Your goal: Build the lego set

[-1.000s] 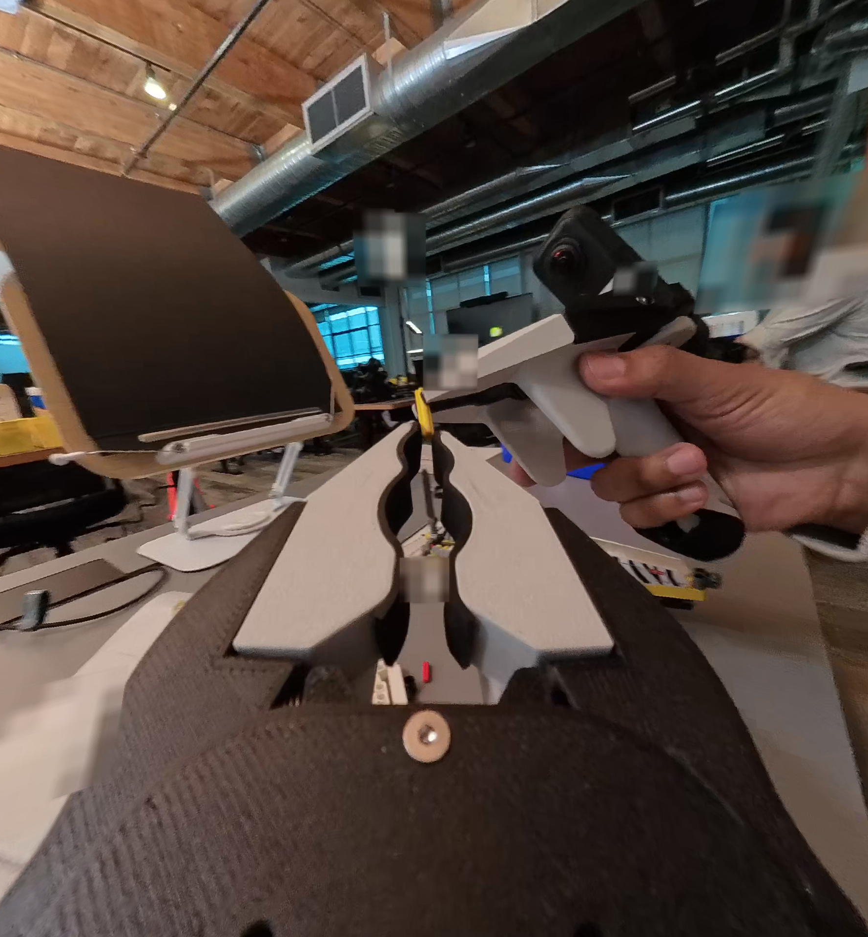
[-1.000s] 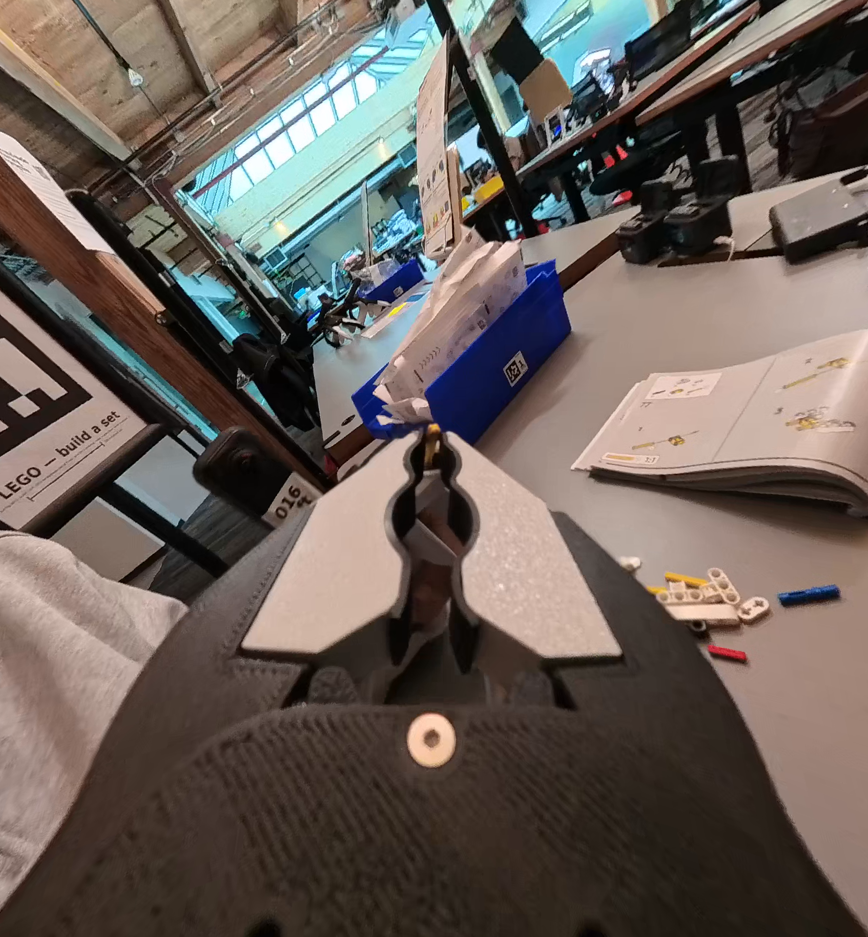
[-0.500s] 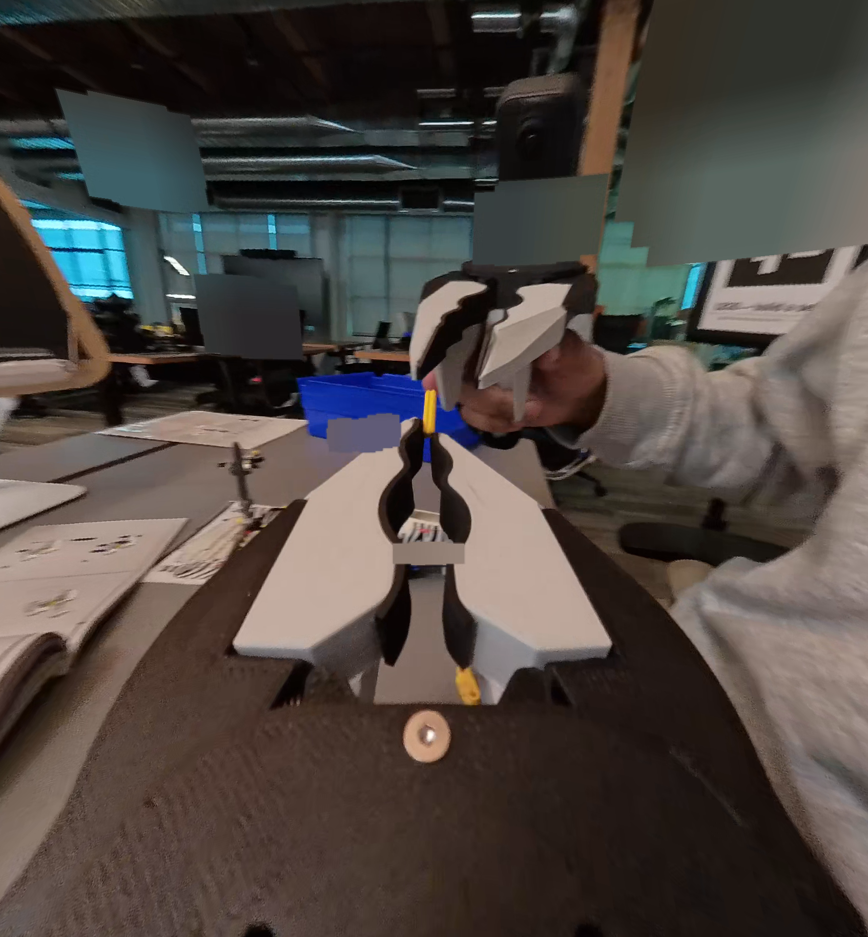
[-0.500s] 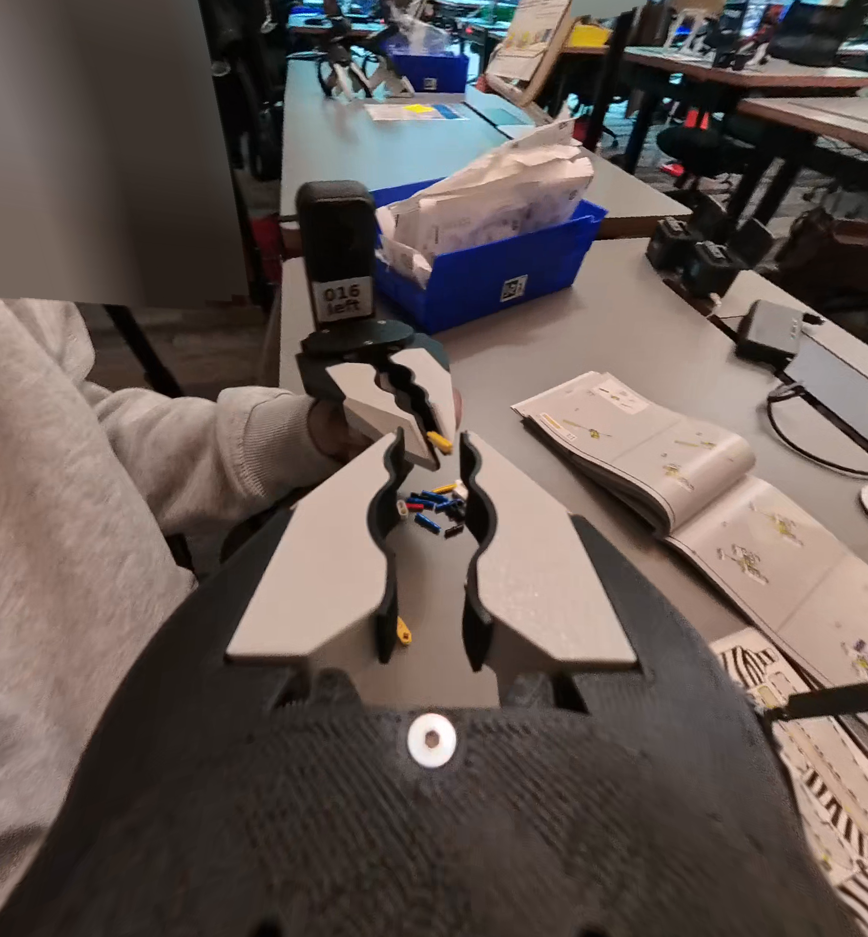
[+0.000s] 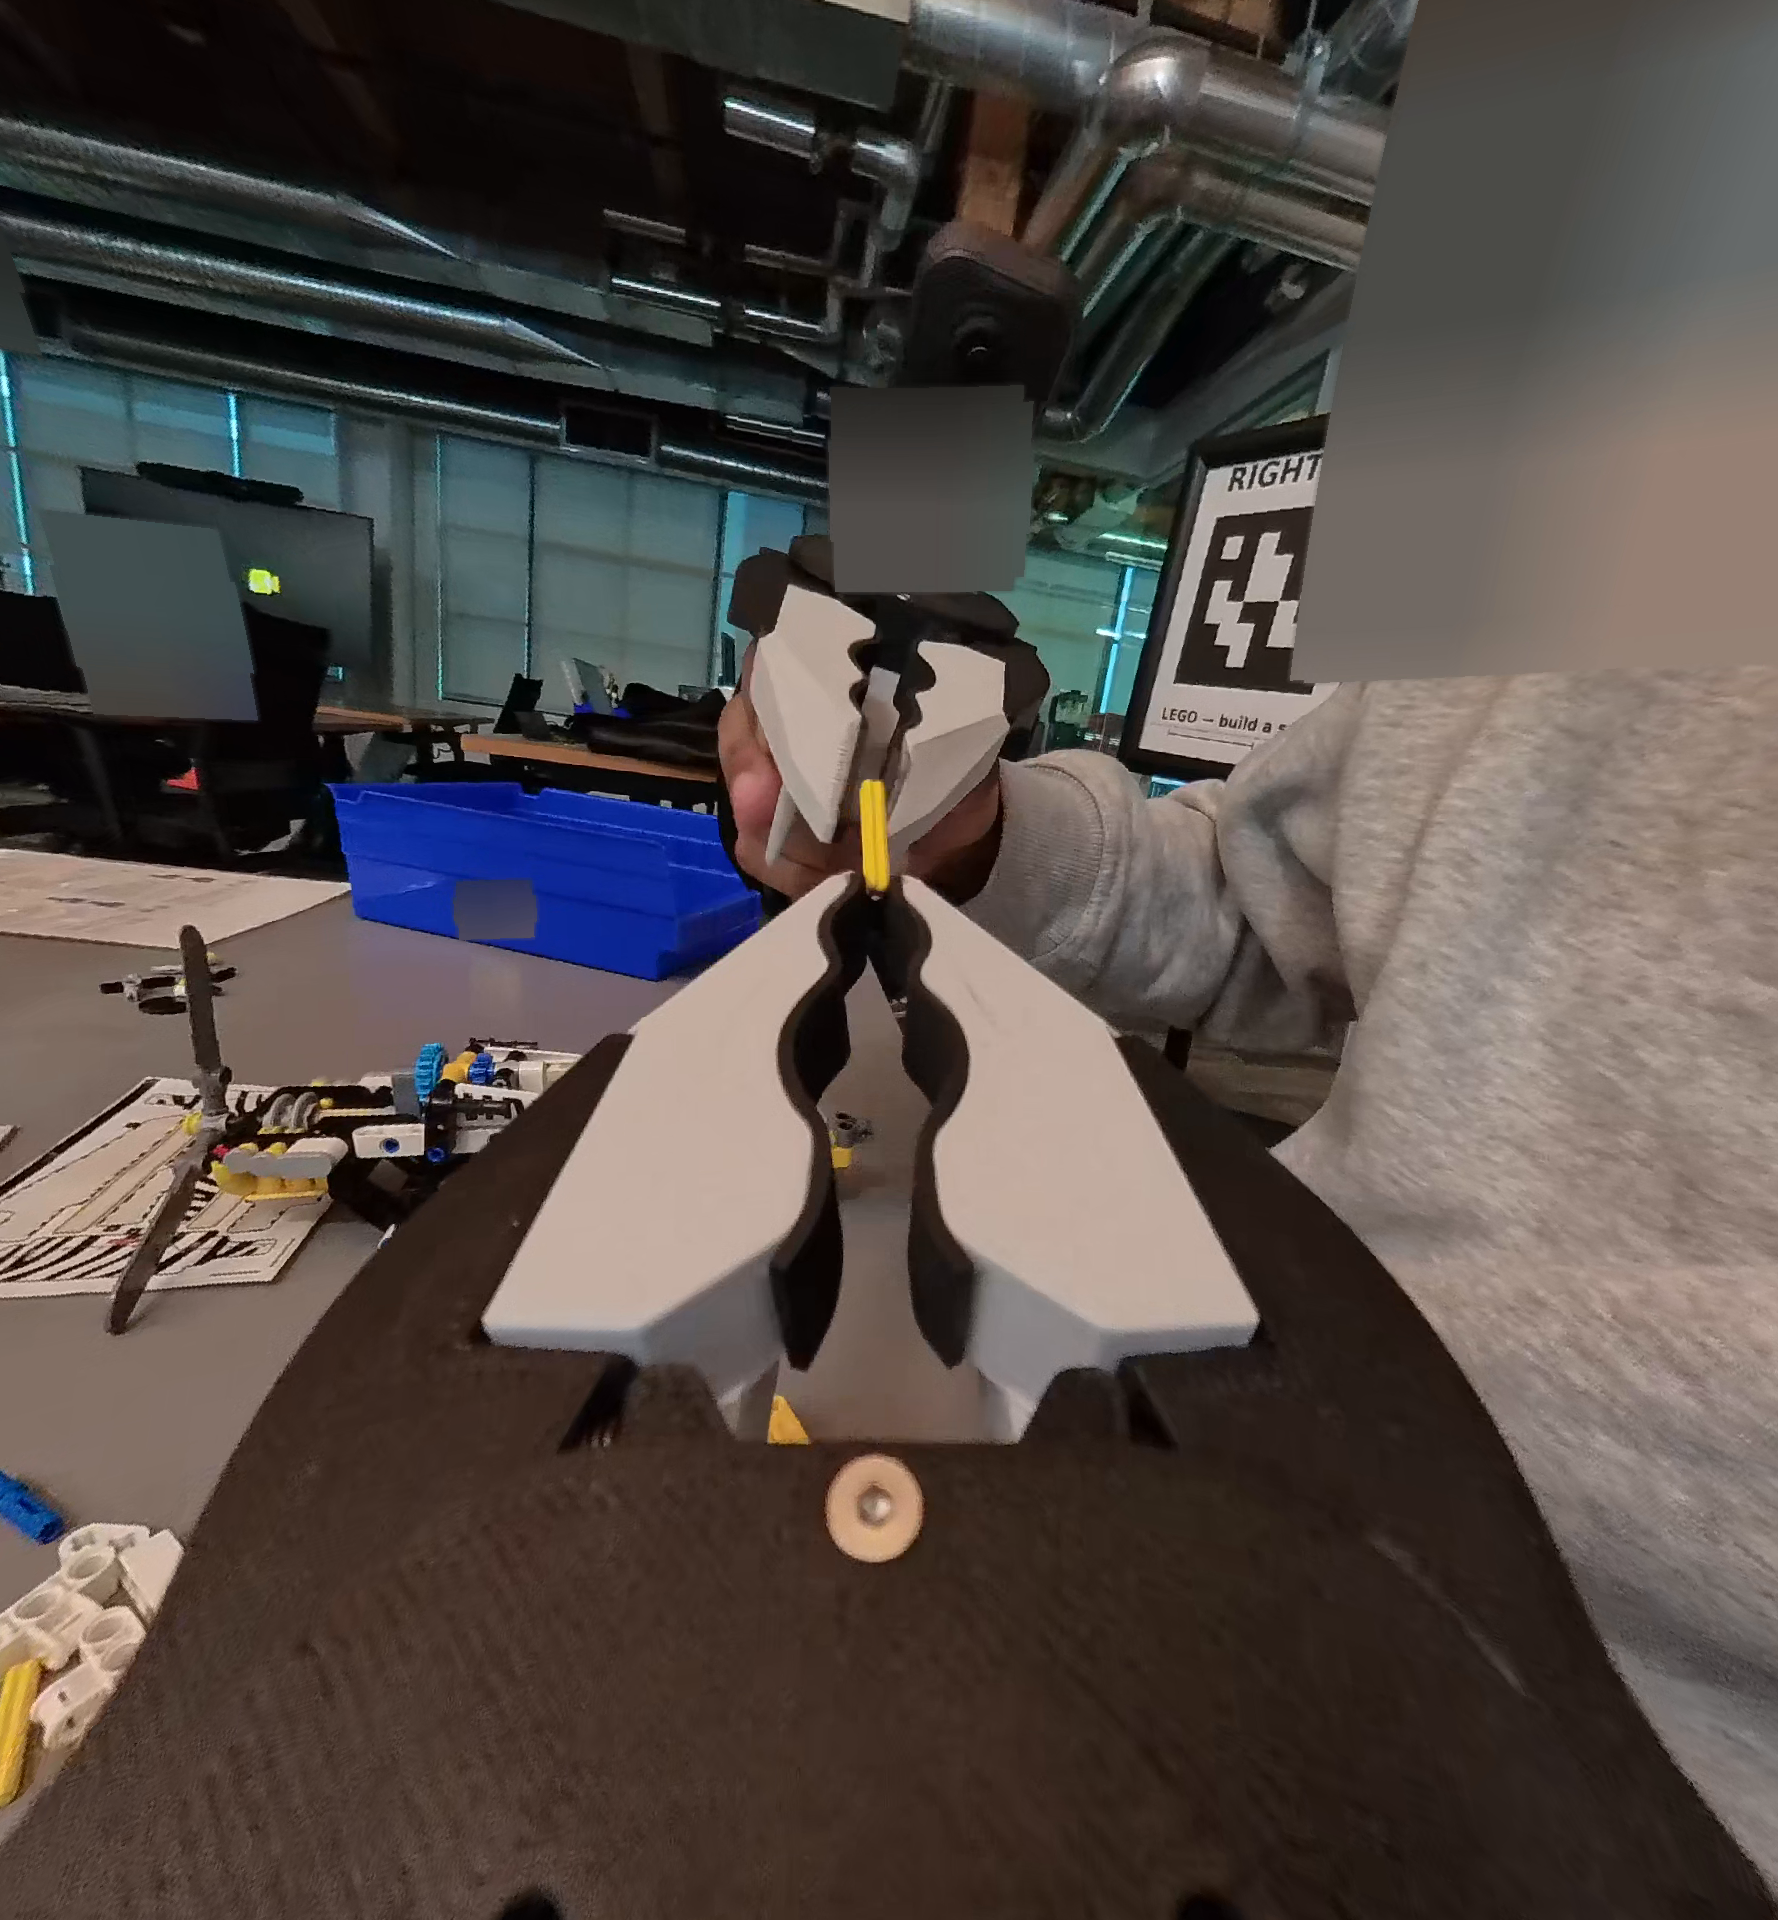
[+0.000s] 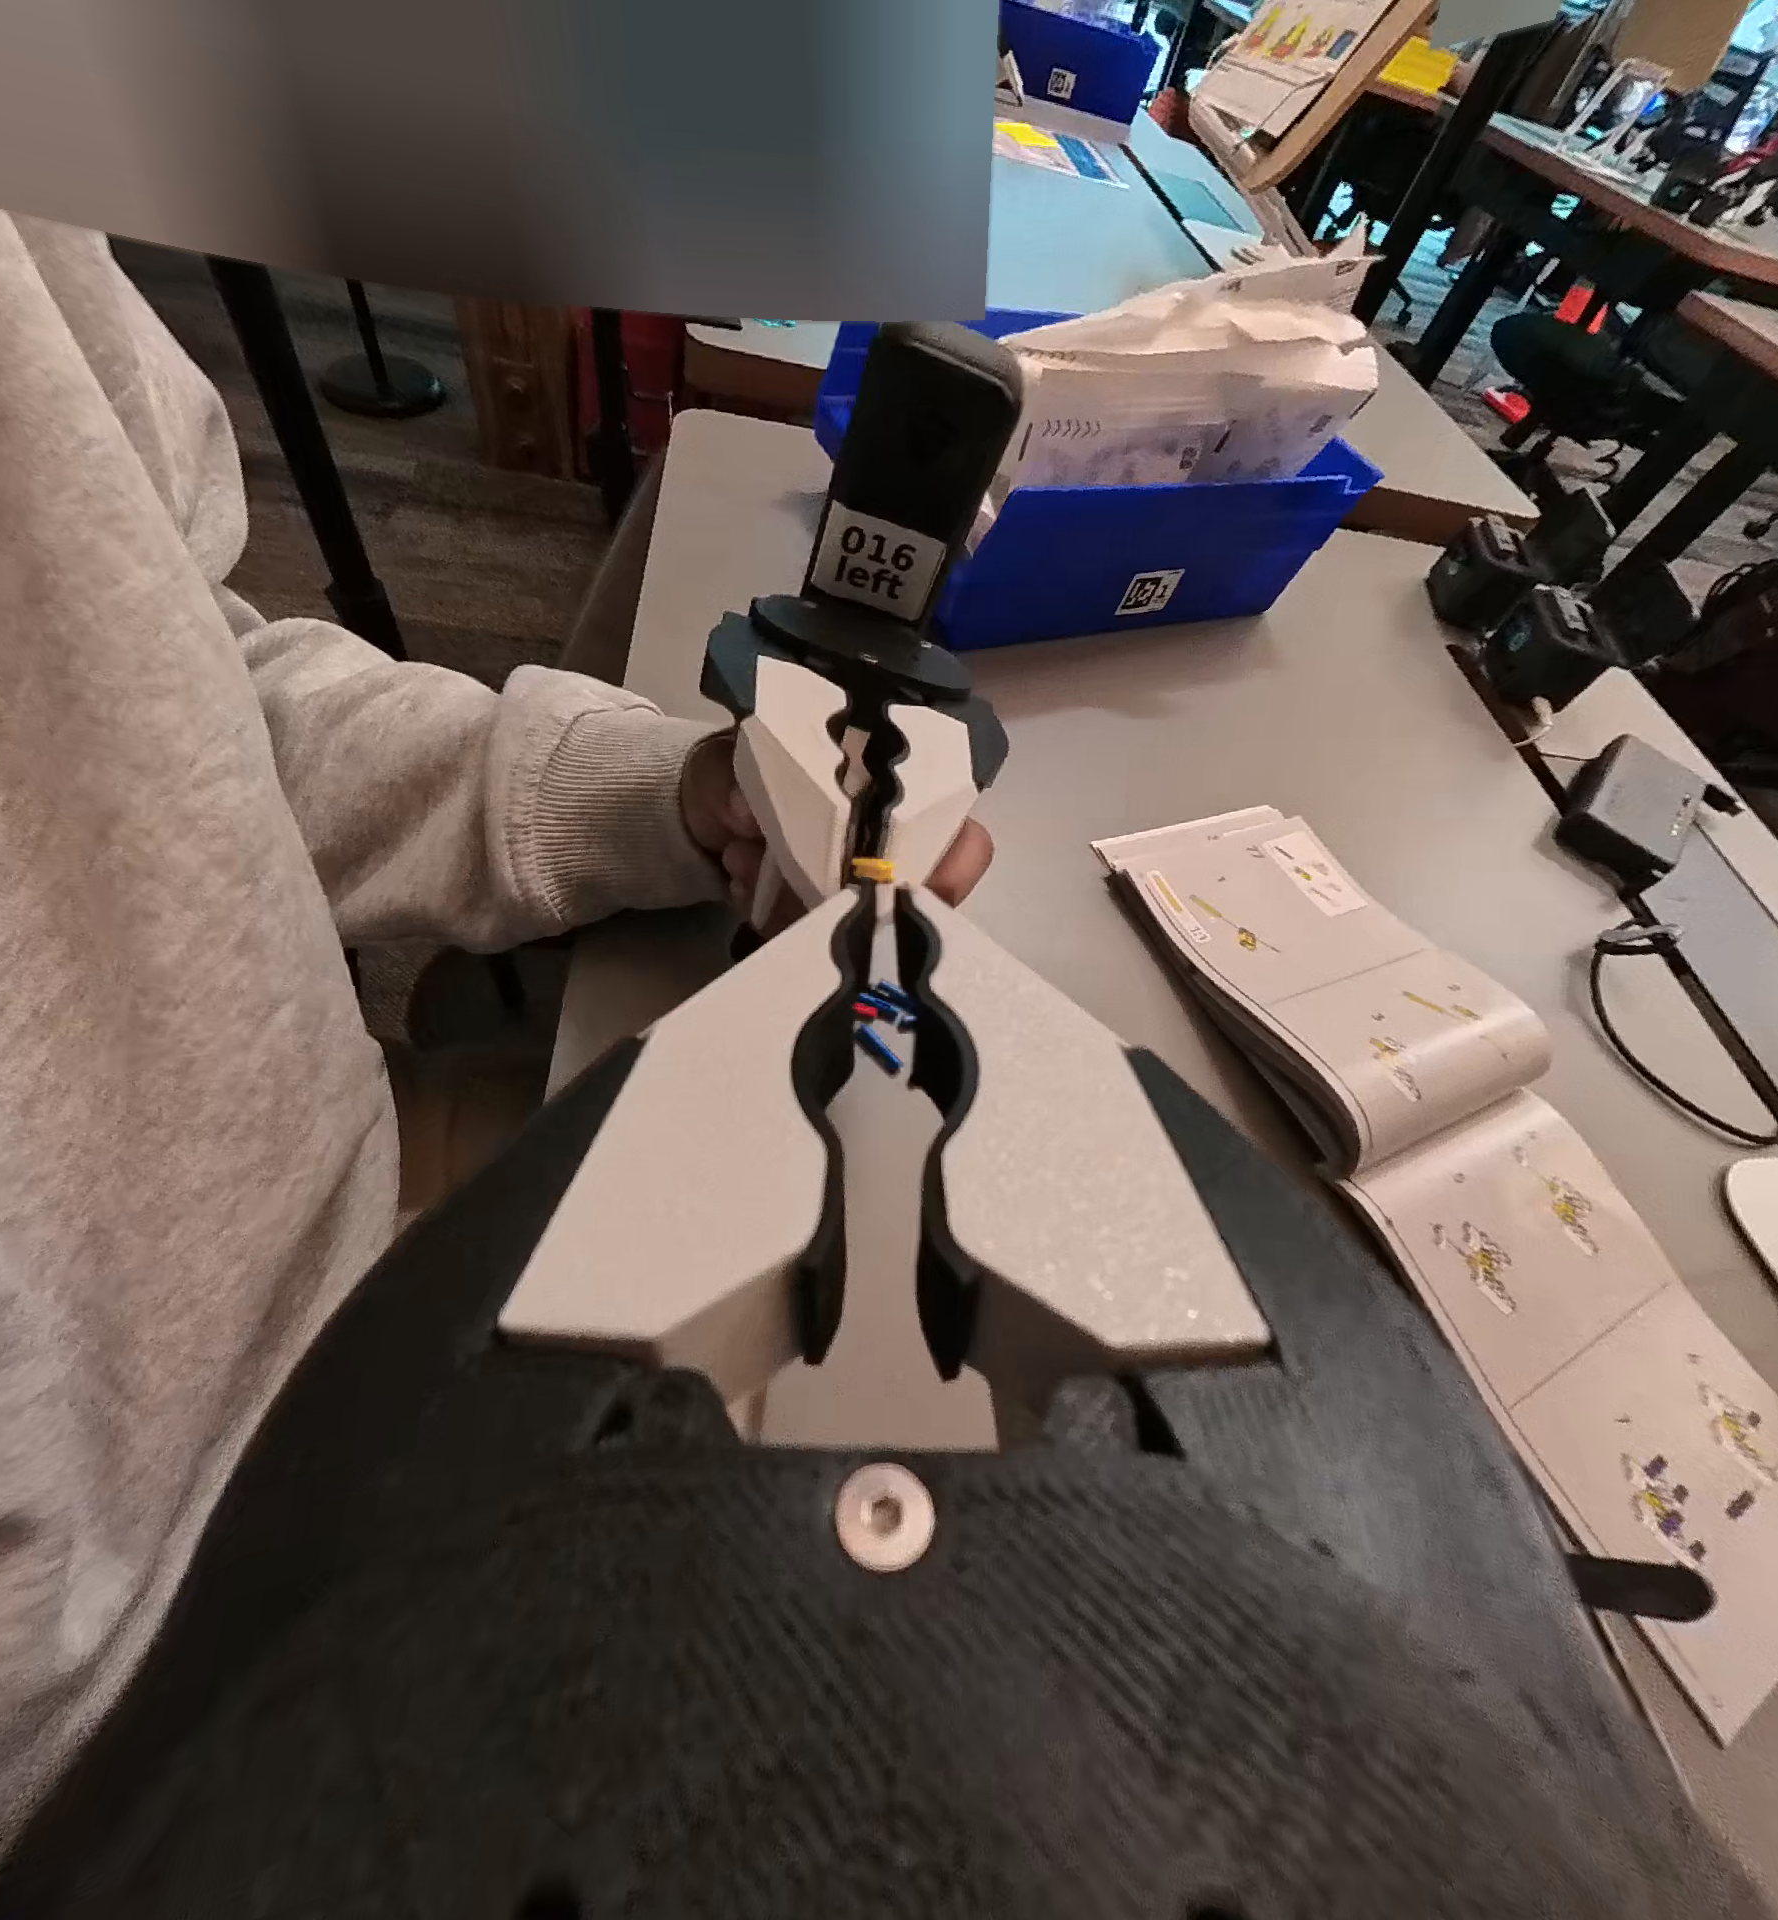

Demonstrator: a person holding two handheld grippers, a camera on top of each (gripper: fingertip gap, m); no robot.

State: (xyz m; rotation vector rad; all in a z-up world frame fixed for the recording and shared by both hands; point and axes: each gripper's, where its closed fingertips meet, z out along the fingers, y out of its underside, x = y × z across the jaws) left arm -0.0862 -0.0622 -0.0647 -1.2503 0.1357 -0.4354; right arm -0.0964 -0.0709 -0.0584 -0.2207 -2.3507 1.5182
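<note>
My left gripper (image 5: 874, 894) is shut on the lower end of a thin yellow axle (image 5: 872, 831), held in the air above the grey table (image 5: 345, 956). My right gripper (image 5: 869, 795) faces it tip to tip, its jaws closed to a narrow gap on the axle's other end. In the right wrist view my right gripper (image 6: 874, 904) meets the left gripper (image 6: 869, 847), with the yellow axle (image 6: 872, 868) between the two sets of tips. A partly built model (image 5: 345, 1127) with a black propeller blade (image 5: 189, 1122) lies on a printed sheet at the left.
Loose white connectors (image 5: 54, 1631), a blue pin (image 5: 20, 1504) and small blue and red pins (image 6: 880, 1023) lie on the table. A blue bin (image 6: 1155, 540) stands at the far edge. An open instruction booklet (image 6: 1384, 1049) lies right. The person's grey sleeve (image 6: 397, 790) is close by. The tips of both grippers are at nearly the same place. The blue pin (image 5: 20, 1504) is about 25 cm from both grippers' fingertips.
The right gripper, open half a second ago, has closed to a narrow gap at the axle. The two grippers have come together tip to tip. The left gripper keeps its hold.
</note>
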